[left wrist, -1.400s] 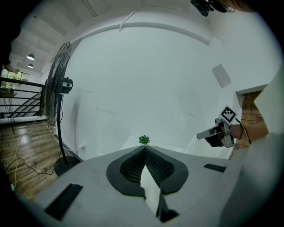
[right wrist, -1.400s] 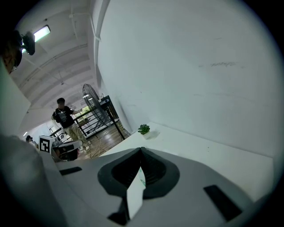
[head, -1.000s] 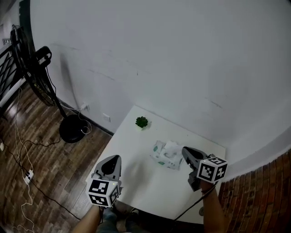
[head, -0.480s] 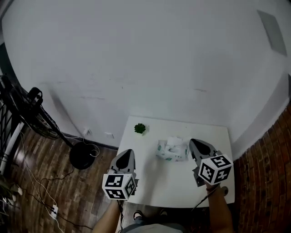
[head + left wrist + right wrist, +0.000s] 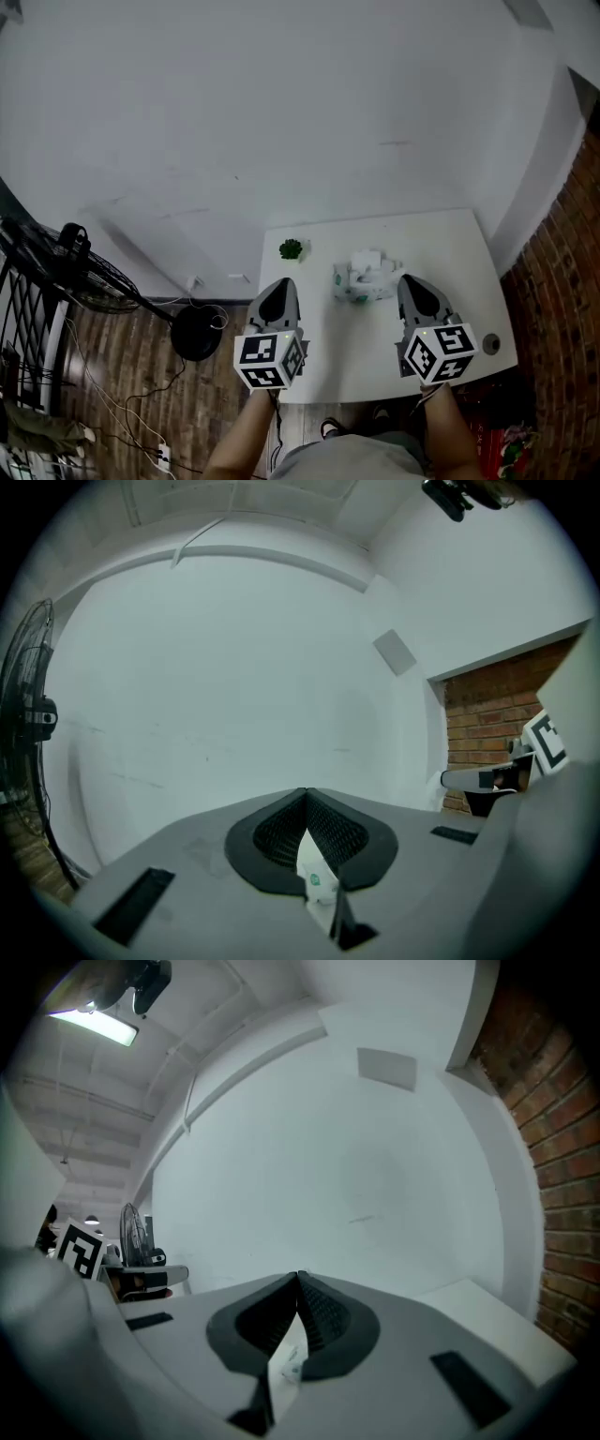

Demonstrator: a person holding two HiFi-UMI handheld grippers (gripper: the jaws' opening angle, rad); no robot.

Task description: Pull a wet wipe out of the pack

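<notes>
The left claw (image 5: 277, 292) hangs clenched and empty over the counter (image 5: 459, 248). The pack (image 5: 364, 279) lies ahead, between both claws. The right claw (image 5: 412, 286), also clenched and empty, should probably open and pinch the wipe (image 5: 367, 260) low while the left claw steadies the pack.

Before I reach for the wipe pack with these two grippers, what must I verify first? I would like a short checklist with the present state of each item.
1. Wet wipe pack lies on the table, ahead of both grippers: ok.
2. Loose wipe ready to pull: a white sheet shows at the pack's top, but whether it is free: cannot tell.
3. Left gripper jaws apart for a grasp: not ok, they are together and empty.
4. Right gripper jaws apart: not ok, together and empty.
5. Small plant stands apart from the pack: ok.
</notes>
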